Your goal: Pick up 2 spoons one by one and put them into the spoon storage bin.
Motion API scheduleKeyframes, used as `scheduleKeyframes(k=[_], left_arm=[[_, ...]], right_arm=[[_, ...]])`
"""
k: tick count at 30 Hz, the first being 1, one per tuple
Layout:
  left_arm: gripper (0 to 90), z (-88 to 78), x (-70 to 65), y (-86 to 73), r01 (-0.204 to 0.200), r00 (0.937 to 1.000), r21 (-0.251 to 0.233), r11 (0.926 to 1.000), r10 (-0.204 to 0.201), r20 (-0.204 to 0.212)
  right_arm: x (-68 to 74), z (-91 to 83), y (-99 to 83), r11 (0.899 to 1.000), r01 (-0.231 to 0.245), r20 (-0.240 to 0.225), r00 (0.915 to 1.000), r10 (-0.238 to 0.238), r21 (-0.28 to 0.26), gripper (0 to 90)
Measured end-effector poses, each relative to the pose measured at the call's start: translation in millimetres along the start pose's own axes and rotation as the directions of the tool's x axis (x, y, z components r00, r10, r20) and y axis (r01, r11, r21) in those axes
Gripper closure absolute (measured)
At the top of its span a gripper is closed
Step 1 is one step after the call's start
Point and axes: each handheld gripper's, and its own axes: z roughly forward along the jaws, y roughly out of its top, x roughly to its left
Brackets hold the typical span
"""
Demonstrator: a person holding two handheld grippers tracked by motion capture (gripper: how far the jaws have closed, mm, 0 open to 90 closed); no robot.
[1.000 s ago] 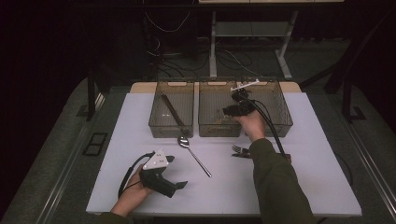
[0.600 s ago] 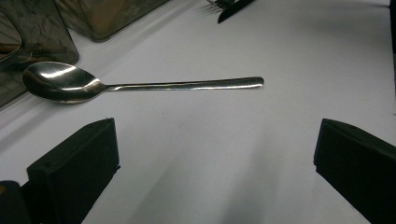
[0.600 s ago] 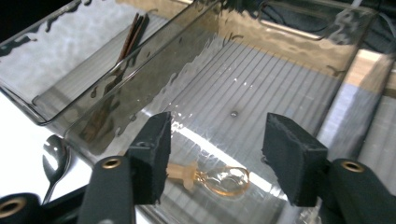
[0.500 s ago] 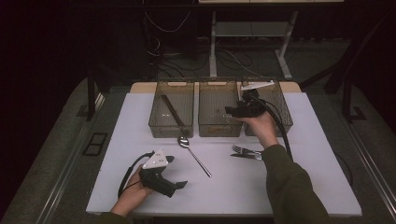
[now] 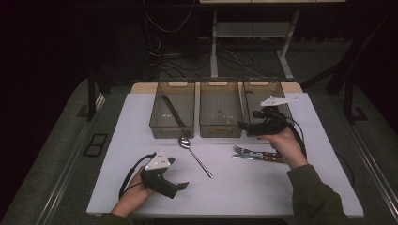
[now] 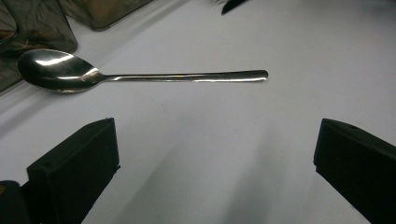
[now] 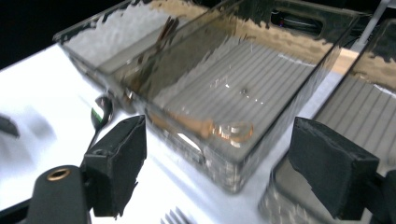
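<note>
Left gripper (image 5: 180,186) held low near the desk's (image 5: 244,187) front edge, jaws spread wide with nothing between them, right gripper (image 5: 245,125) raised at the far side on an outstretched forearm, its jaws just opening, standing wide and empty

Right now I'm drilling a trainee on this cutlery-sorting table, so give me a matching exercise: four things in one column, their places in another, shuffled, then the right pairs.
Things:
1. spoon
2. forks
3. dark stick
4. left gripper

Places:
A. inside the left bin
B. on the table, under the right hand
C. low over the table's near edge
D. on the table, just in front of the left and middle bins

Pairs: 1-D, 2-B, 3-A, 4-C
</note>
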Motion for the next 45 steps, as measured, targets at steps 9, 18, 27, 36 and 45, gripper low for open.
scheduleKeyframes(k=[9,18,27,36,45], left_arm=[[0.0,-2.8,1.1,1.4,-0.01,0.9999,-0.007,0.9999,0.01,-0.003],[0.0,-4.2,1.7,2.2,0.013,0.9992,-0.031,0.9994,-0.014,-0.037],[0.0,-7.4,3.1,3.8,0.009,0.9999,-0.043,0.999,-0.01,-0.013],[15.7,-8.2,5.6,8.0,0.006,0.9992,-0.042,0.9991,-0.008,-0.038],[57.7,1.2,16.8,23.7,-0.001,0.995,-0.009,1.0,0.0,-0.1]], right_arm=[[5.6,-18.3,-41.5,1.0,0.022,0.022,0.9995,-0.021,-0.015,11.7],[12.4,-33.2,-81.9,0.998,0.049,0.016,0.9987,-0.049,-0.024,3.5],[17.5,-44.9,-123.7,0.997,0.083,0.04,0.9957,-0.083,0.005,3.5],[20.8,-53.1,-145.9,0.996,0.078,0.02,0.9967,-0.079,0.047,3.5],[21.6,-53.1,-143.6,0.996,0.078,0.022,0.9967,-0.079,0.032,3.5]])
